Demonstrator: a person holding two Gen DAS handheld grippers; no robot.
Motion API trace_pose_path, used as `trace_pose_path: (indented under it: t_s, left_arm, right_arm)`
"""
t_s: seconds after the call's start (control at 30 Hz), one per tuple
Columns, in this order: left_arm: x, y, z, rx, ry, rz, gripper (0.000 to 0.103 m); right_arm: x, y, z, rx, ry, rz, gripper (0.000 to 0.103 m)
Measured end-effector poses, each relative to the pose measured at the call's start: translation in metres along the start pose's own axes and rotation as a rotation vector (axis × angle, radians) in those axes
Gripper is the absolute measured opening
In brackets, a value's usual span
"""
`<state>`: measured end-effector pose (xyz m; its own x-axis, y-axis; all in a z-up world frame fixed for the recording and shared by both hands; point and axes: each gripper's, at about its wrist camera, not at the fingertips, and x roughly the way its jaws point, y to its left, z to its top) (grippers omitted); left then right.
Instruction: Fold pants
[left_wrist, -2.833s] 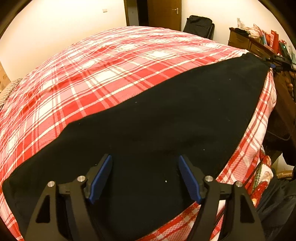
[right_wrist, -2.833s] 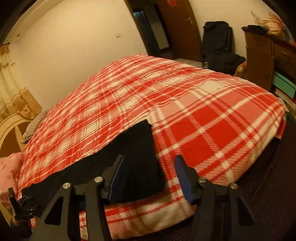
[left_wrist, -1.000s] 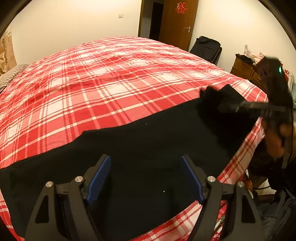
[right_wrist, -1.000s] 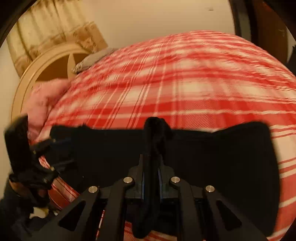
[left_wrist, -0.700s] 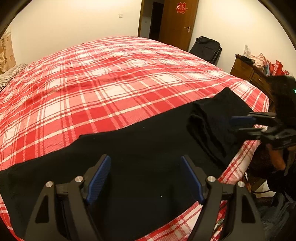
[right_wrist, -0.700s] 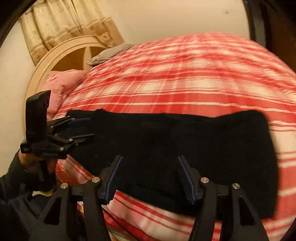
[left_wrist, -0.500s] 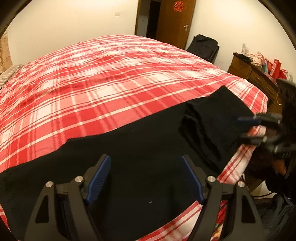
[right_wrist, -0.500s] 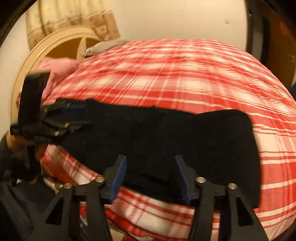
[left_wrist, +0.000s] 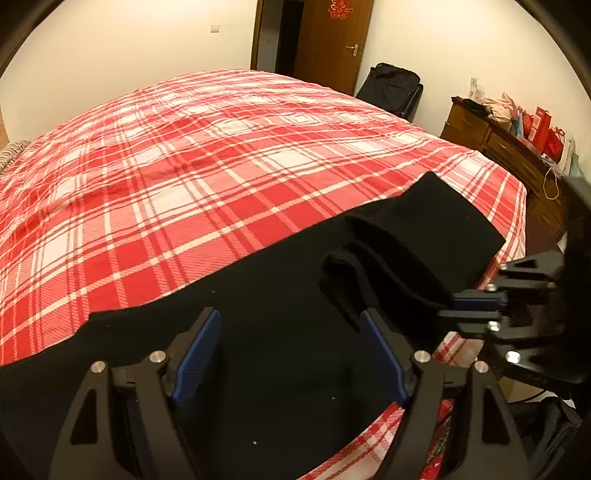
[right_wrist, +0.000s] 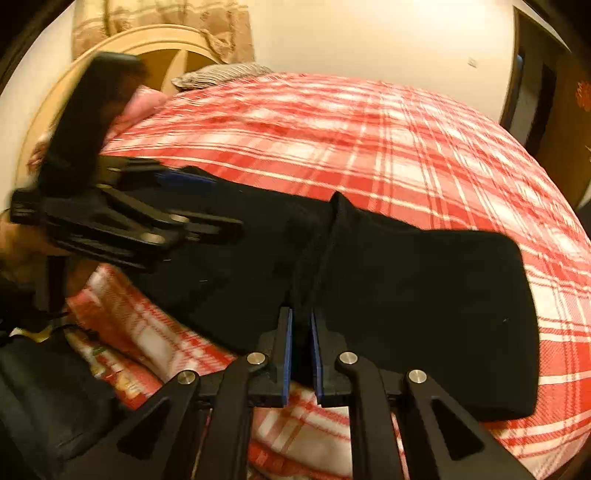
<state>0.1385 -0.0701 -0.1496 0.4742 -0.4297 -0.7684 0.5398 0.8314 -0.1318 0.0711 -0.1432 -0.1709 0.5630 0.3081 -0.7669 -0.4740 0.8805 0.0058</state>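
Note:
Black pants lie along the near edge of a bed with a red plaid cover. Their right end is folded back onto itself. My left gripper hovers open over the middle of the pants, nothing between its blue pads. From the right wrist view, my left gripper is at the far left over the pants. My right gripper is closing its jaws on a raised ridge of black fabric at the fold. In the left wrist view my right gripper reaches in from the right.
The bed's edge drops off just below the pants. A wooden dresser with bags on top stands to the right, a black bag by the door. A round headboard and pink pillow lie at the bed's head.
The right gripper laid the pants' end over, opened and let it go, then closed again on the fold's ridge. The left gripper drifted along the pants, still open.

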Motion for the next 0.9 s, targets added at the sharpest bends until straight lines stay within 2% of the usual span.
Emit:
trace_pose_path:
  t_s: [0.17,0.3,0.33,0.37,0.4,0.47,0.57,0.67,0.7,0.77,0.9]
  left_arm:
    - [0.001,-0.006,-0.001,0.008,0.007,-0.003,0.080]
    - [0.000,-0.010,0.002,0.006,0.007,-0.034,0.080]
    - [0.001,-0.012,0.002,0.006,0.010,-0.041,0.080]
    - [0.003,-0.014,0.003,0.006,0.014,-0.052,0.080]
    - [0.005,-0.015,0.004,0.005,0.017,-0.066,0.080]
    - [0.010,-0.021,0.006,0.005,0.024,-0.081,0.080]
    - [0.019,-0.028,0.010,-0.016,0.042,-0.119,0.076]
    - [0.031,-0.034,0.013,-0.032,0.078,-0.135,0.061]
    - [0.034,-0.036,0.013,-0.031,0.087,-0.135,0.057]
    - [0.042,-0.041,0.015,-0.030,0.107,-0.139,0.056]
    - [0.048,-0.049,0.017,-0.023,0.111,-0.124,0.054]
  right_arm:
    - [0.033,0.008,-0.014,-0.043,0.087,-0.020,0.010]
    - [0.027,0.001,-0.010,-0.028,0.075,0.015,0.014]
    - [0.019,-0.006,-0.008,-0.008,0.061,0.034,0.031]
    - [0.012,-0.011,-0.007,0.006,0.045,0.045,0.054]
    - [0.001,-0.020,-0.007,0.027,0.012,0.059,0.058]
    - [-0.018,-0.037,-0.008,0.053,-0.044,0.056,0.058]
    - [-0.046,-0.067,-0.019,0.118,-0.146,-0.011,0.058]
    - [-0.061,-0.099,-0.028,0.240,-0.236,-0.057,0.058]
    - [-0.063,-0.110,-0.031,0.293,-0.255,-0.068,0.058]
    - [-0.063,-0.126,-0.036,0.367,-0.279,-0.085,0.058]
    - [-0.056,-0.137,-0.041,0.420,-0.288,-0.098,0.058]
